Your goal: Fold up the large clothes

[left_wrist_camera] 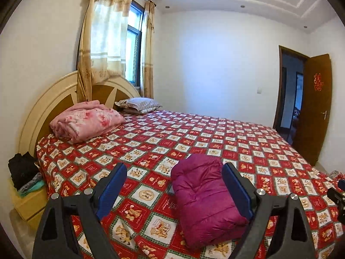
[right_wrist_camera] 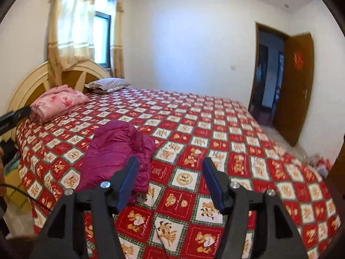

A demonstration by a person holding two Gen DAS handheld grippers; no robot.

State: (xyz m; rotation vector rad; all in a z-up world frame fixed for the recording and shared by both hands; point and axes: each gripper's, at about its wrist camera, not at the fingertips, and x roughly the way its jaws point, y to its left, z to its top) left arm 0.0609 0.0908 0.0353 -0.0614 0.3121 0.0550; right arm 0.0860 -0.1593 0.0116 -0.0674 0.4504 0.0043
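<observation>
A magenta puffer jacket (left_wrist_camera: 204, 200) lies folded into a thick bundle on the red patchwork bedspread (left_wrist_camera: 194, 133), near the bed's front edge. My left gripper (left_wrist_camera: 174, 172) hangs above the bed with its blue pads wide apart and nothing between them; the jacket lies below and just right of the gap. In the right wrist view the same jacket (right_wrist_camera: 116, 151) is at the left, behind the left finger. My right gripper (right_wrist_camera: 171, 166) is open and holds nothing, over bare bedspread (right_wrist_camera: 215, 129).
A folded pink blanket (left_wrist_camera: 86, 123) and a pillow (left_wrist_camera: 138, 104) lie by the curved headboard (left_wrist_camera: 43, 108). A bedside stand (left_wrist_camera: 28, 202) with dark clothes is at the left. An open brown door (left_wrist_camera: 312, 108) stands at the right. The other gripper's tip (right_wrist_camera: 13, 118) shows at the left edge.
</observation>
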